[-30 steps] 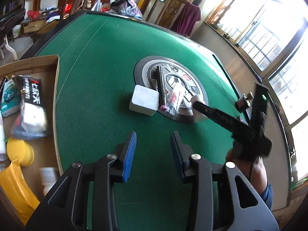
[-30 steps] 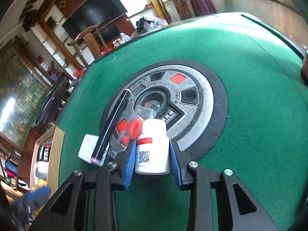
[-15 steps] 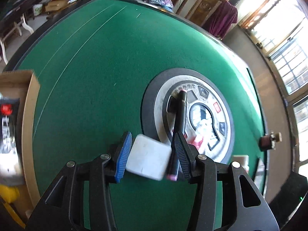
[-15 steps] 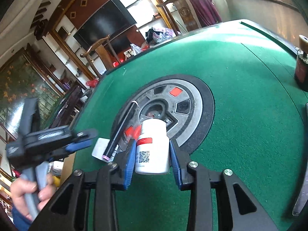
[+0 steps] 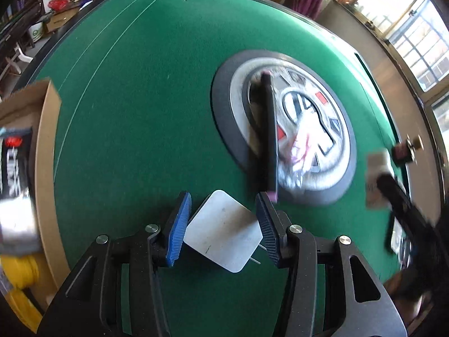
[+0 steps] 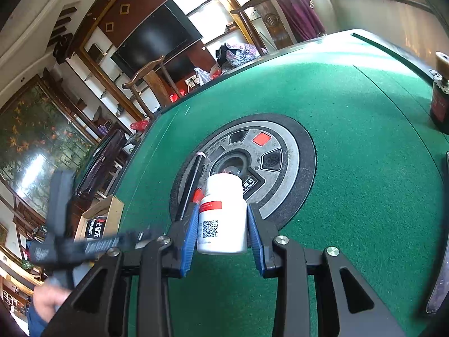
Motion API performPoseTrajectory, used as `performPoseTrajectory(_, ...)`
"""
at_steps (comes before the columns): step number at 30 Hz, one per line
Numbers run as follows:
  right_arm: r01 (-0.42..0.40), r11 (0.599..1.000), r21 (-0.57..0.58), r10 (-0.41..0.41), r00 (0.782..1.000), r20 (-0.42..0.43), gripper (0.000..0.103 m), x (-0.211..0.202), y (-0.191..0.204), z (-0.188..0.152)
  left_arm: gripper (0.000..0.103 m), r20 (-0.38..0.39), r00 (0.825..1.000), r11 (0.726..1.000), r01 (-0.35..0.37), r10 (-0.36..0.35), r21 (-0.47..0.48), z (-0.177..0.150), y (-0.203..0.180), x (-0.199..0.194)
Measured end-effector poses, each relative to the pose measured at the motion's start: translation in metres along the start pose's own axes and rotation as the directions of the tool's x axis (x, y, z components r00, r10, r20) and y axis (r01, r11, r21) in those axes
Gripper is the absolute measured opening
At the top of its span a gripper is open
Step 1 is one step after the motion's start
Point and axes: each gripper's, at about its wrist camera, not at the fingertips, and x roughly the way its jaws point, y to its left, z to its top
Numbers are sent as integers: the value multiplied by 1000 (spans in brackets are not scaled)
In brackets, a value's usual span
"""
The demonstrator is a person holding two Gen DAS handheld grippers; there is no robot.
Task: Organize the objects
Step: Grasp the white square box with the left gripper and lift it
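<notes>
Table [image 5: 146, 90]: green felt top with a dark rim; a round grey and black control panel [image 5: 345, 151] is set in its middle.
Cardboard box [image 5: 47, 146]: at the table's left edge in the left wrist view, holding a black-labelled packet [image 5: 14, 163] and yellow items [image 5: 19, 272].
Left gripper [image 5: 223, 223]: points steeply down at the felt; its jaws have just been opening and stand apart around a white square block [image 5: 221, 230]. The block sits cornerwise between the blue pads. Its left corner is at the left pad and its right corner at the right pad; whether either pad presses on it cannot be told.
Right gripper [image 6: 221, 233]: jaws clamped on a white bottle [image 6: 223, 213], both blue pads flat against its sides. The bottle stands upright between them, with a red band and a QR label facing the camera, above the near edge of the panel.
Black pen [image 5: 269, 137]: lies across the left part of the panel, its pink near tip just beyond the left gripper's right fingertip.
Small dark bottle [image 6: 440, 95]: upright near the table's right rim, well apart from both grippers.
</notes>
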Motion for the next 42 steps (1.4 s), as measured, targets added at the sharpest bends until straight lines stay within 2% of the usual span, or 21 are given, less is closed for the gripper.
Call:
performPoseTrajectory(4,-2,1000,-4,2,1000,-2,34,0,2,0,48,2,999,999,39,-39,4,-38,0,-17)
performPoseTrajectory(9,-7,1000,-12,7,1000,-5,34,1,4,0,49,51,998,998,36,-33,-57,-65,2,-34)
performPoseTrajectory(11,-7,1000,-13,7,1000,-1,34,1,6,-1,56,66,998,999,17,-15,-38,-63,-4,-34)
performPoseTrajectory(16,-12,1000,-16,12,1000,-1,34,2,6,-1,56,50,997,995,-70,67,72,-68,-20,-29)
performPoseTrajectory(19,-19,1000,-20,19,1000,-2,34,0,9,-2,59,49,995,990,-88,83,114,-67,-26,-24)
performPoseTrajectory(25,-23,999,-37,22,1000,-9,34,2,15,-3,62,61,997,986,-54,45,156,-62,-24,-12)
performPoseTrajectory(27,-25,999,-39,24,1000,-14,34,2,16,-4,61,76,997,988,-25,14,152,-64,-20,-11)
performPoseTrajectory(32,-28,998,-50,27,999,-18,34,3,18,-4,61,120,993,993,-5,-10,116,-69,-16,-15)
performPoseTrajectory(34,-27,998,-56,25,999,-21,34,5,18,-4,59,128,992,995,2,-16,103,-70,-15,-17)
performPoseTrajectory(36,-29,998,-57,28,999,-22,34,5,19,-4,52,146,989,996,18,-31,93,-71,-14,-24)
performPoseTrajectory(42,-22,997,-72,20,999,-31,34,10,22,-8,51,148,988,997,20,-31,80,-68,-10,-32)
